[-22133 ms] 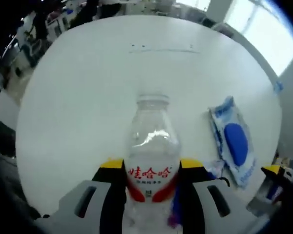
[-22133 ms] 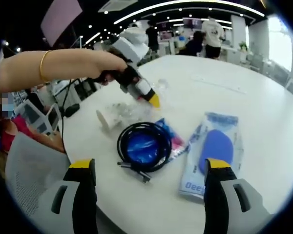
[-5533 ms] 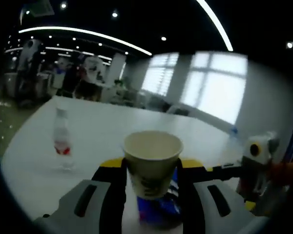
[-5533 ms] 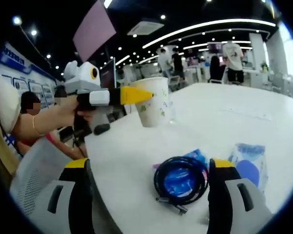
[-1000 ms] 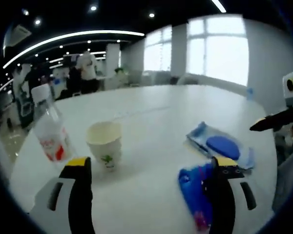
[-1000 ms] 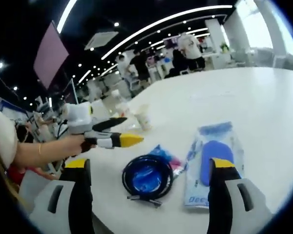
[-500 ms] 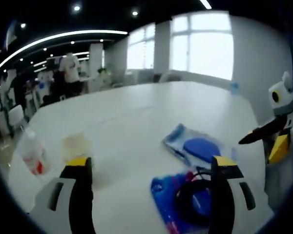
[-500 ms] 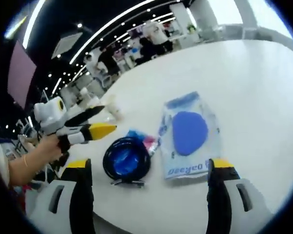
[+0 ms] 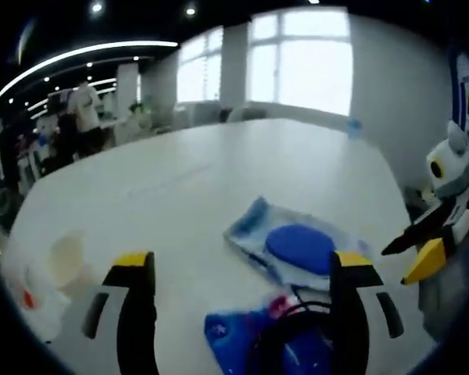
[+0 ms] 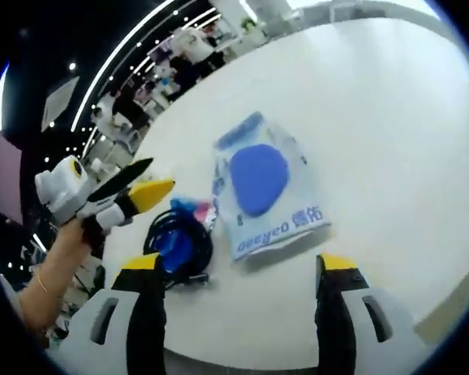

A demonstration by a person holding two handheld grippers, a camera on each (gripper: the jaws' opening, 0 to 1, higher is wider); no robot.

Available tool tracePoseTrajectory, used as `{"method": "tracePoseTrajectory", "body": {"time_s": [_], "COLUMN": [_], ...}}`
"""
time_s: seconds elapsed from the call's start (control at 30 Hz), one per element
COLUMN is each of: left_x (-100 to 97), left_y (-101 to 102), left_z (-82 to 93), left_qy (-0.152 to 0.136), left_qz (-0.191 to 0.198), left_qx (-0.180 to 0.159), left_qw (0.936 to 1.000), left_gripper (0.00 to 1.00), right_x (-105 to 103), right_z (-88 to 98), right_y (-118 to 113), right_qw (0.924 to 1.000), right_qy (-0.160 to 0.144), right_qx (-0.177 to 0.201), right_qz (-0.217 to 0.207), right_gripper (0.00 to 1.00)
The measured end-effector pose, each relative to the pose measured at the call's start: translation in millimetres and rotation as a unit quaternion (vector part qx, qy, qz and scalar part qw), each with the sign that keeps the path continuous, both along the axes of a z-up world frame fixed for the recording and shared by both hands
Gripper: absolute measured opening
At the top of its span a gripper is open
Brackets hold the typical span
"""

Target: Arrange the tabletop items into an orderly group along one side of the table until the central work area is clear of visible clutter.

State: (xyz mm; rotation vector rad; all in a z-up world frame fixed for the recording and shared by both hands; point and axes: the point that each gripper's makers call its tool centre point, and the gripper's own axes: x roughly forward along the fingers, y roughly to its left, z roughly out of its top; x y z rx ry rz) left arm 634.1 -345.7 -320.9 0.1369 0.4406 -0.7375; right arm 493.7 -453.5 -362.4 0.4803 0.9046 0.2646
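Both grippers, left gripper (image 9: 242,269) and right gripper (image 10: 238,277), gape wide and empty near the central blue pouch (image 10: 262,187) and cable coil (image 10: 176,242); a hasty grab could snag the coil.

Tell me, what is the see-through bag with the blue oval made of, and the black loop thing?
The clear bag with the blue oval looks like thin glossy plastic film: it shines, wrinkles and carries printed letters. The coiled black cable seems rubbery or plastic-coated, smooth and dull, lying on a blue packet, probably plastic too.

"eeyeo" on clear pouch (image 10: 270,187)
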Motion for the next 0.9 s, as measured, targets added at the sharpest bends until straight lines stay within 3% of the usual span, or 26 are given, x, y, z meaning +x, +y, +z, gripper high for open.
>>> {"method": "tracePoseTrajectory", "body": {"time_s": [0.13,0.37,0.53,0.9], "left_x": [15.2,37.6,47.9,65.3], "left_y": [-13,-31,-37,-47], "left_z": [-3.0,-12.5,-27.6,-52.0], "left_qy": [-0.015,-0.026,-0.002,0.029], "left_qz": [-0.019,-0.041,-0.044,-0.050], "left_qx": [0.001,0.007,0.000,0.002], "left_qw": [0.9997,0.9988,0.9990,0.9983], "left_gripper": [0.80,0.73,0.64,0.53], "right_x": [1,9,8,8], "right_z": [-8.9,-16.1,-21.2,-26.2], "right_y": [1,4,8,14], "right_qw": [0.9982,0.9963,0.9944,0.9940], "right_qy": [0.037,0.055,0.073,0.078], "right_qx": [0.025,0.035,0.044,0.043], "right_qz": [-0.040,-0.056,-0.062,-0.063], "right_gripper": [0.68,0.61,0.58,0.43]}}
